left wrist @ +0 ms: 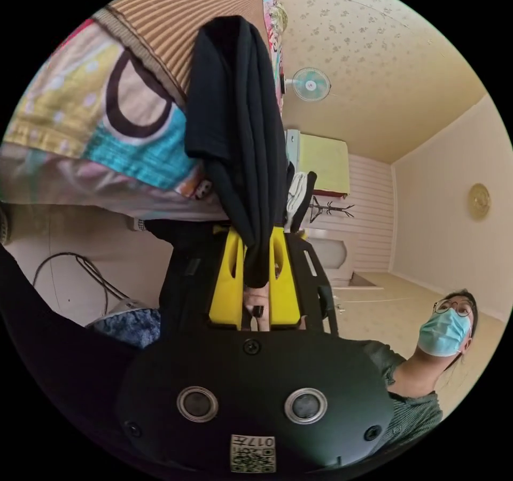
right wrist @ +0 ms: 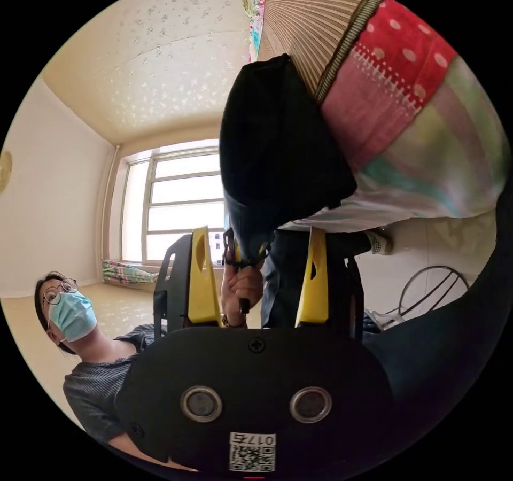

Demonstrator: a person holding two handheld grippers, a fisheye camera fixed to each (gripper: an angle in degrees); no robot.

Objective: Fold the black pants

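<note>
- Pinching the black pants [left wrist: 235,128] in my left gripper [left wrist: 256,283], jaws clenched on the cloth so it hangs as one bundle against the patterned bedcover [left wrist: 107,117].
- My right gripper [right wrist: 256,278] stands released, jaws wide apart, pants [right wrist: 278,155] just beyond it, I judge ready to take a second hold.

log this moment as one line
left tongs: shut on pants | right tongs: open, empty | pants: bunched, hanging by mat | fold: not done
</note>
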